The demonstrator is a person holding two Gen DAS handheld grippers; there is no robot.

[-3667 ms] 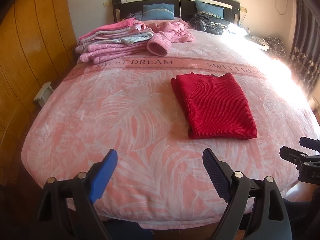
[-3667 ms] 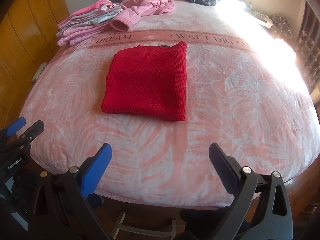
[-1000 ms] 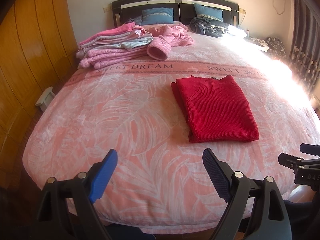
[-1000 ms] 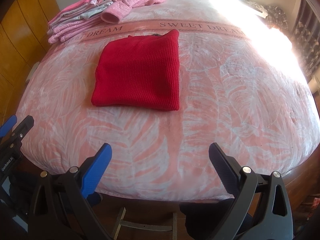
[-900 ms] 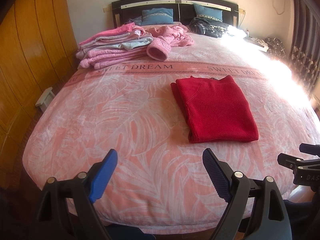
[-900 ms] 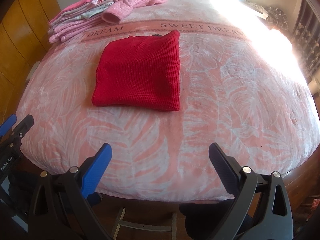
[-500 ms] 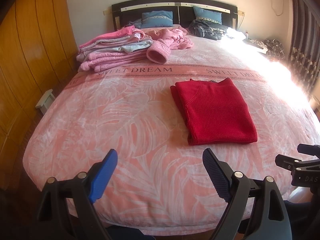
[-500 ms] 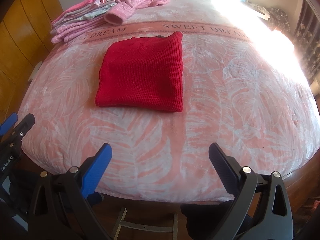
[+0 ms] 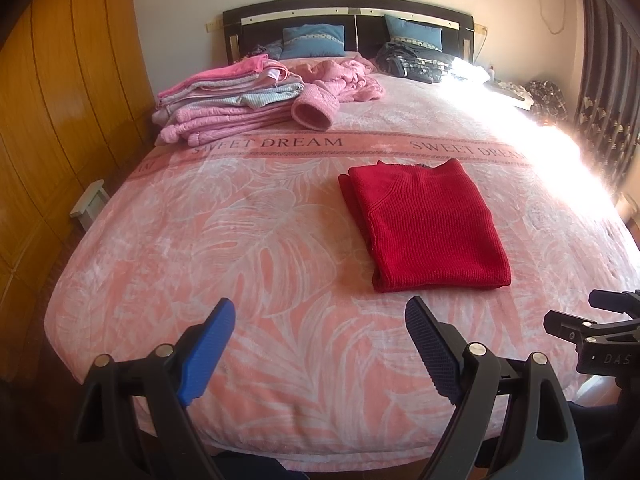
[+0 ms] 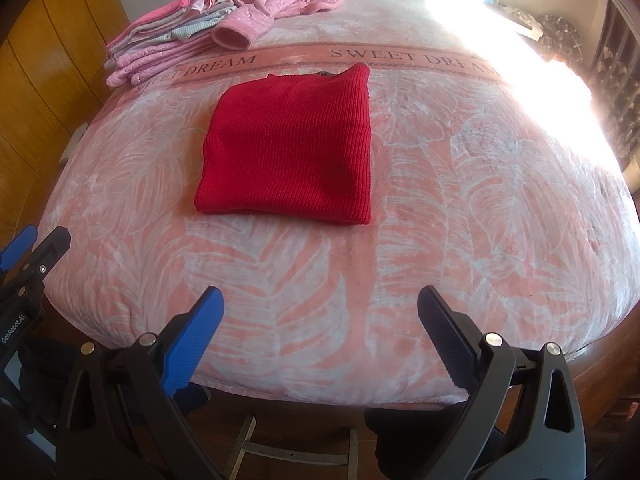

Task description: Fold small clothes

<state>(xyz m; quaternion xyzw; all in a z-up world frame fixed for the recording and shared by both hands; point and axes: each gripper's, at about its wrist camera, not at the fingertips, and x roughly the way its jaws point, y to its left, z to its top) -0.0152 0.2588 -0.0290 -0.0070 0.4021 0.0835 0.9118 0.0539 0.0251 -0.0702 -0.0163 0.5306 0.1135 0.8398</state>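
I hold my left hand-held gripper (image 9: 320, 346) and my right hand-held gripper (image 10: 320, 330) above the near edge of the bed (image 9: 200, 240); both stand wide apart, with nothing between the blue pads. The red knitted sweater (image 10: 288, 144) lies flat in the middle of the bed, a little to the right in the left wrist view, well apart from both tools. It is already folded into a neat, almost square packet, with the sleeve layers showing along its left side and the collar at the far edge.

I judge the sweater to be soft and quite thick, with a ribbed knit that gives good grip and is not slippery. It is not fragile, but it is limp, so the layers can slide open if I lift only one corner. I think it is best to take hold at the two near corners, pinching all layers together.

The bed cover is a plush pink blanket with white leaf patterns and the words "SWEET DREAM". At the far left is a stack of folded pink clothes (image 9: 228, 100), and beside it an unfolded pink jacket (image 9: 340, 84) lies crumpled.
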